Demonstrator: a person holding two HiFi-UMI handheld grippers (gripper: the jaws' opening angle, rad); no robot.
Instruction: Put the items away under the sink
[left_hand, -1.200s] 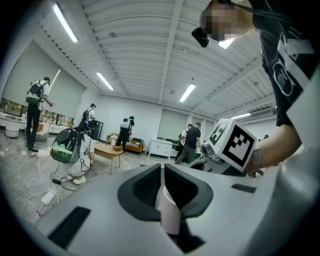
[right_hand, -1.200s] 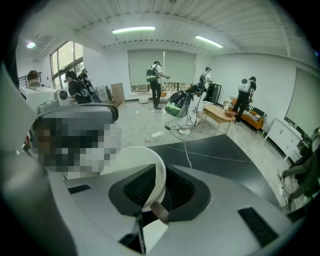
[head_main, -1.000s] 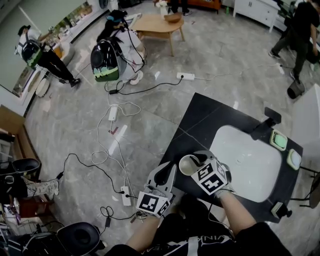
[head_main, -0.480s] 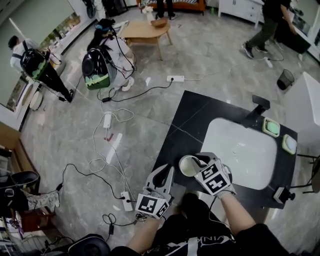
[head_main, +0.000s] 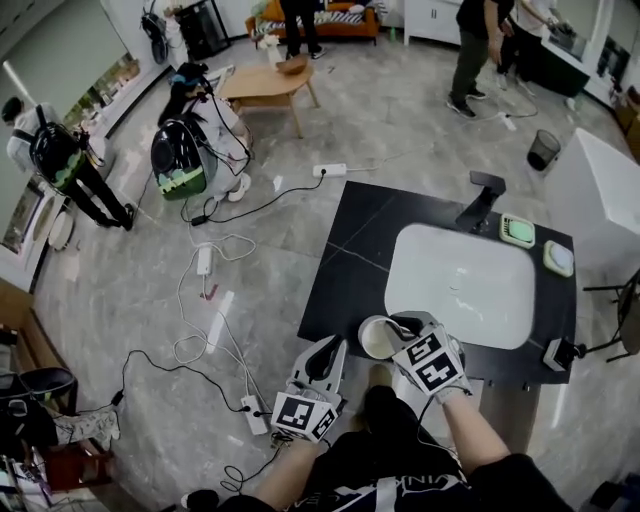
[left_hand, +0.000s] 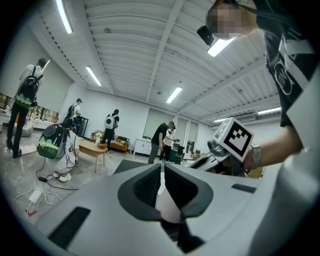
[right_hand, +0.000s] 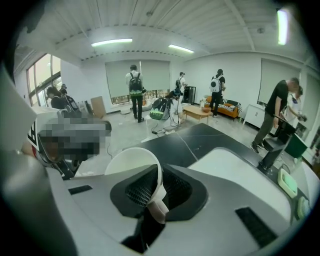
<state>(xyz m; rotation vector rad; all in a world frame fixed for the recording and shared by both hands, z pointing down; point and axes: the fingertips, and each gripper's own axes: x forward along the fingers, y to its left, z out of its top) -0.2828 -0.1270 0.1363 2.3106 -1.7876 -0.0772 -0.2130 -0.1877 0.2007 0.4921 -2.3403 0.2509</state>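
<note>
A white cup (head_main: 374, 338) hangs over the front edge of the black counter (head_main: 345, 255), just left of the white sink basin (head_main: 470, 285). My right gripper (head_main: 396, 330) is shut on the cup's rim. In the right gripper view the thin wall of the cup (right_hand: 131, 161) stands between the pads of the right gripper (right_hand: 157, 189), whose jaws have just been closing on it. My left gripper (head_main: 330, 352) hovers off the counter's front left, over the floor. In the left gripper view the left gripper (left_hand: 162, 176) points level, shut and empty.
A black faucet (head_main: 482, 195) and two green soap dishes (head_main: 517, 230) (head_main: 558, 258) sit behind the basin. Cables and power strips (head_main: 250, 412) lie on the floor to the left. Several people stand by a wooden table (head_main: 262, 85) and further back.
Both grippers have drifted along the counter's front edge, with the cup still in the right one. The head view has swung, so more of the counter and basin shows.
</note>
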